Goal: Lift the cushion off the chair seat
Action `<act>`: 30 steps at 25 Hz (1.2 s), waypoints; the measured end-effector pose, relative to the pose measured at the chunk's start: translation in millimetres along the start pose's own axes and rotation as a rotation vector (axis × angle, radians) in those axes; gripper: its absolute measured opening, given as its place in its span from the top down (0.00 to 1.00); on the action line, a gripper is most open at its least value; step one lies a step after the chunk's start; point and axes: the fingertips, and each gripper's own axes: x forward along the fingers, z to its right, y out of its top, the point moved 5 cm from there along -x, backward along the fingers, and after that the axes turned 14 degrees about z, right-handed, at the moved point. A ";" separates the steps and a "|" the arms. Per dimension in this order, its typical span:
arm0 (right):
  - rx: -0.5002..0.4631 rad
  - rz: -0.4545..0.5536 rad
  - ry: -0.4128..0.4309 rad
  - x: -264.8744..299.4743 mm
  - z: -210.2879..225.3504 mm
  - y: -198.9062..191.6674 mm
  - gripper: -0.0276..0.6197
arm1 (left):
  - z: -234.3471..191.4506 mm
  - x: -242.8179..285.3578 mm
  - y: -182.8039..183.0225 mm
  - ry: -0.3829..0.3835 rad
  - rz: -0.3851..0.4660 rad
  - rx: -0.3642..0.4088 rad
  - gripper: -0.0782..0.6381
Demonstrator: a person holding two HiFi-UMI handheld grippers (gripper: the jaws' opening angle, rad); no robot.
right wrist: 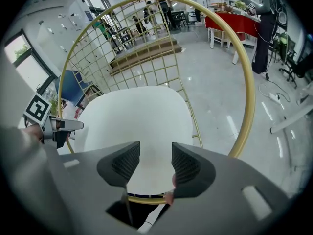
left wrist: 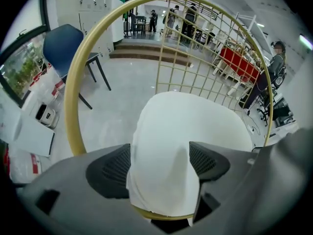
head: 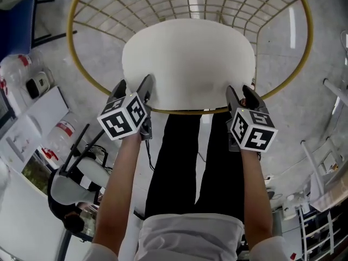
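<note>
White cushion (head: 187, 58) on gold chair (right wrist: 250, 104), grey floor (head: 304, 102); left gripper (head: 134, 86), right gripper (head: 241, 91) jaws apart.

The gold hoop (head: 187, 112) rings the cushion (head: 187, 53) closely, its front bar tight under the edge where my left gripper (head: 134, 84) and right gripper (head: 242, 91) straddle it. The wire grid (head: 179, 1) blocks the back. Above the cushion I have open air.
</note>
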 end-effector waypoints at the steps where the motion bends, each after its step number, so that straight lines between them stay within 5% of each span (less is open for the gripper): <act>1: 0.002 -0.005 -0.008 2.0 1.2 0.0 0.62 | 0.3 1.6 0.4 0.006 0.001 -0.001 0.36; 10: -0.003 -0.025 -0.150 10.1 12.1 -1.9 0.60 | 3.6 13.1 -0.9 0.021 -0.008 -0.008 0.35; 16: 0.031 -0.024 -0.241 6.5 17.7 -6.0 0.48 | 2.0 17.3 -0.5 0.037 -0.010 -0.052 0.34; 30: 0.045 -0.096 -0.168 29.7 28.8 -5.6 0.55 | 6.5 27.3 -5.6 0.064 -0.020 -0.011 0.33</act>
